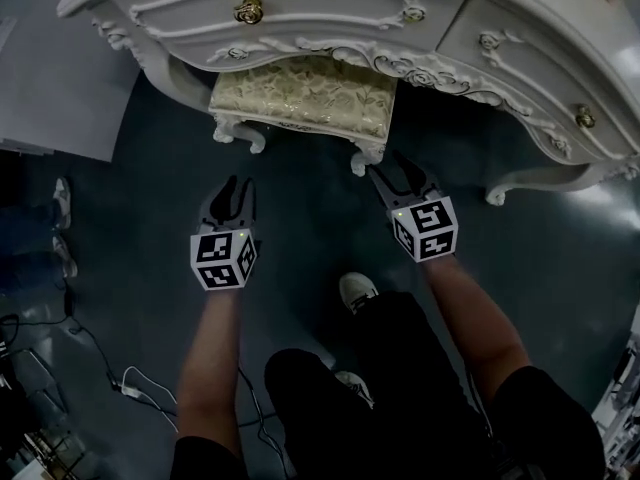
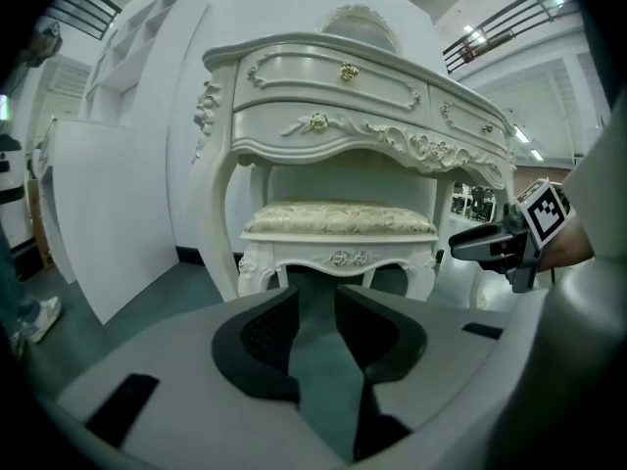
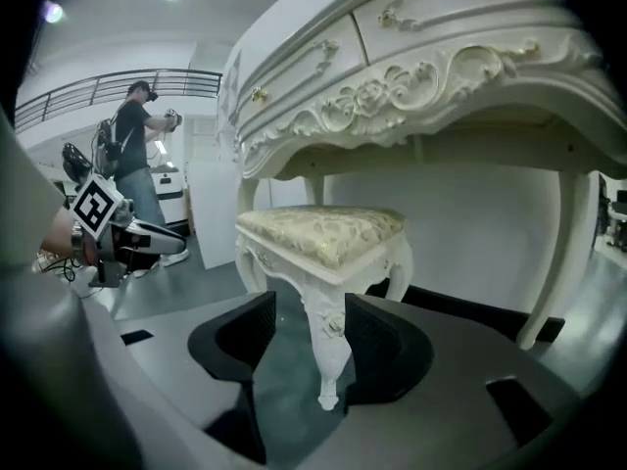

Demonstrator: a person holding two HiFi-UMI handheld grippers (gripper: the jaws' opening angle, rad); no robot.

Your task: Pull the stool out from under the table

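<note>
1. The stool (image 1: 305, 98) stands under the white bench (image 1: 300, 8), at 12 o'clock from the person.
2. The left gripper (image 1: 232, 186), at the stool's 7 o'clock, is open, with only floor between its jaws.
3. The right gripper (image 1: 402, 180), at the stool's 5 o'clock, is open, with a front stool leg (image 3: 328, 351) between its jaws.

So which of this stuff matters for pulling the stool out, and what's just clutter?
Job: stool; table it sits partly under; left tongs, open; right tongs, open, by the stool's front leg.
Lying about: floor cables; white panel; bystander's shoes.
</note>
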